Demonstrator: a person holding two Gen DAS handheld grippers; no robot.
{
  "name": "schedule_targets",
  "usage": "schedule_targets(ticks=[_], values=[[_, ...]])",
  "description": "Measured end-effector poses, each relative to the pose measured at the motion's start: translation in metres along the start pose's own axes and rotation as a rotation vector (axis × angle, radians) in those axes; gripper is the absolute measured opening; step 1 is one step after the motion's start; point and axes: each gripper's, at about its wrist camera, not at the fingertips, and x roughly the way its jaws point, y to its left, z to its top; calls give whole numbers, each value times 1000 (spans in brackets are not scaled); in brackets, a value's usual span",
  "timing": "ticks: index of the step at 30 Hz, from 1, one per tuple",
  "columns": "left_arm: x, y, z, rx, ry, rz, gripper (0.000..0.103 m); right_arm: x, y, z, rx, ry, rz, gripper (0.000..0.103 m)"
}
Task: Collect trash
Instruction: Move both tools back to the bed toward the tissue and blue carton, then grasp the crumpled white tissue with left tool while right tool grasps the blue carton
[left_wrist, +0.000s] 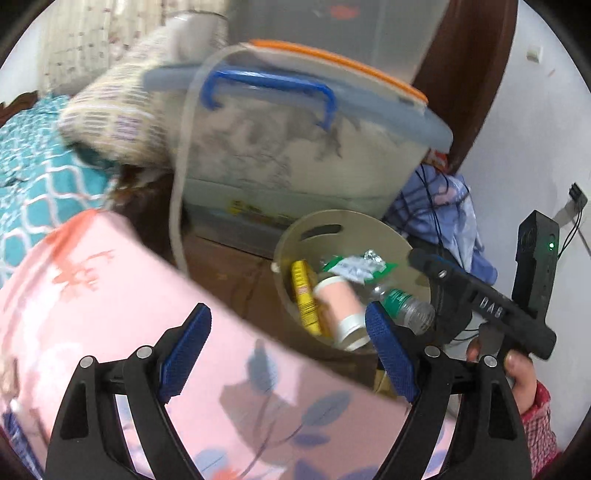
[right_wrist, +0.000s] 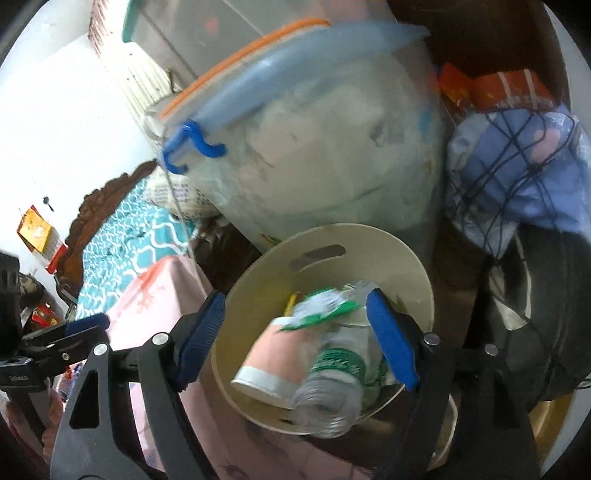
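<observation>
A beige round bin (left_wrist: 406, 266) (right_wrist: 413, 266) stands beside the bed. It holds a pink paper cup (left_wrist: 340, 302) (right_wrist: 280, 354), a clear plastic bottle with a green label (left_wrist: 402, 302) (right_wrist: 332, 384), a yellow wrapper (left_wrist: 304, 291) and a green-white wrapper (left_wrist: 354, 266) (right_wrist: 317, 302). My left gripper (left_wrist: 291, 354) is open and empty over the pink blanket, left of the bin. My right gripper (right_wrist: 295, 339) is open and empty just above the bin's mouth; it also shows in the left wrist view (left_wrist: 480, 295).
A pink floral blanket (left_wrist: 147, 314) (right_wrist: 155, 295) lies on the teal bedspread (left_wrist: 33, 184). Clear storage boxes with blue handles (left_wrist: 295, 147) (right_wrist: 314, 147) stand behind the bin. A blue netted bundle (right_wrist: 517, 177) and dark bag (right_wrist: 546, 325) crowd the right.
</observation>
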Motion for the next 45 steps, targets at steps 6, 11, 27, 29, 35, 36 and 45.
schedule_targets(ticks=[6, 11, 27, 29, 35, 36, 45], values=[[-68, 55, -42, -81, -61, 56, 83, -17, 38, -6, -33, -31, 92, 79], [-139, 120, -85, -164, -117, 159, 85, -23, 83, -19, -95, -3, 195, 79], [-112, 346, -94, -445, 96, 367, 85, 40, 328, -168, -553, 389, 500, 79], [-92, 351, -92, -430, 131, 367, 85, 47, 348, -184, -635, 404, 494, 79], [-48, 363, -95, -411, 218, 341, 63, 78, 387, -208, -729, 472, 464, 79], [-45, 364, -97, -419, 223, 316, 53, 84, 389, -210, -741, 481, 451, 79], [-108, 357, -110, -458, 100, 314, 45, 81, 371, -207, -726, 503, 473, 57]])
